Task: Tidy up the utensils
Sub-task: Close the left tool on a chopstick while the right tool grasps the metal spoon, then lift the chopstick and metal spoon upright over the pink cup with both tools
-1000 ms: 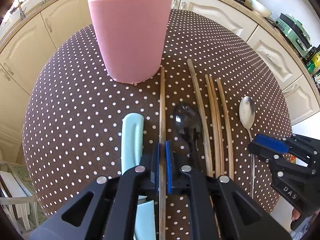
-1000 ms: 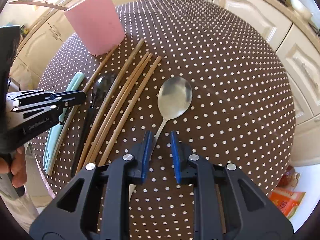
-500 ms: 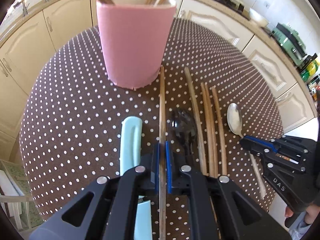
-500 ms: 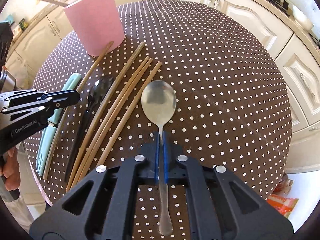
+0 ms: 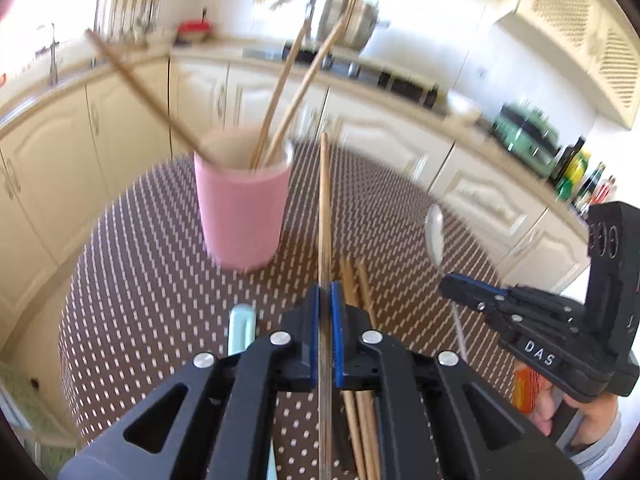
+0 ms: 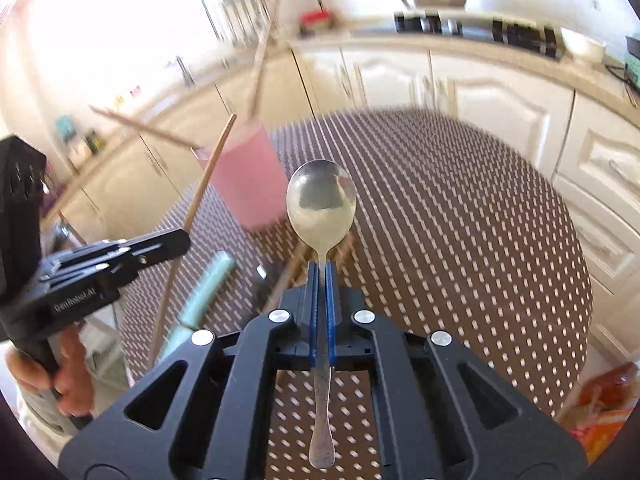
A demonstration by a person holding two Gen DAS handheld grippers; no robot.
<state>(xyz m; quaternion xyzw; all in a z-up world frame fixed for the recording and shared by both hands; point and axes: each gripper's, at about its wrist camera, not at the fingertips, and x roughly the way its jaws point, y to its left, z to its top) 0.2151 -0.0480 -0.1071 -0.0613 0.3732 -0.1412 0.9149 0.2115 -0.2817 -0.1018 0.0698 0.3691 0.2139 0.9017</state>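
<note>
**Both grippers loaded: chopstick left, spoon right**

Now, the left gripper is clenched on a single wooden chopstick. The stick runs forward between the blue pads and out past them, its far tip level with the rim of the pink cup in the left wrist view and just right of it. The stick is clear of the tablecloth.

The right gripper is clamped on the handle of a metal spoon. The bowl points forward and up, concave face toward the camera; the handle end sticks out behind the pads. The spoon is off the table.

The pink cup stands upright on the round table with the brown polka-dot cloth. Three chopsticks lean inside it, fanning out above the rim.

Left on the cloth:
- a bundle of wooden chopsticks, lying side by side just right of the left gripper's pads;
- a pale green handle-like utensil, lying flat to the left; its type cannot be told.

Both views are motion-blurred at the background. A hand grips the left tool's stem.
</note>
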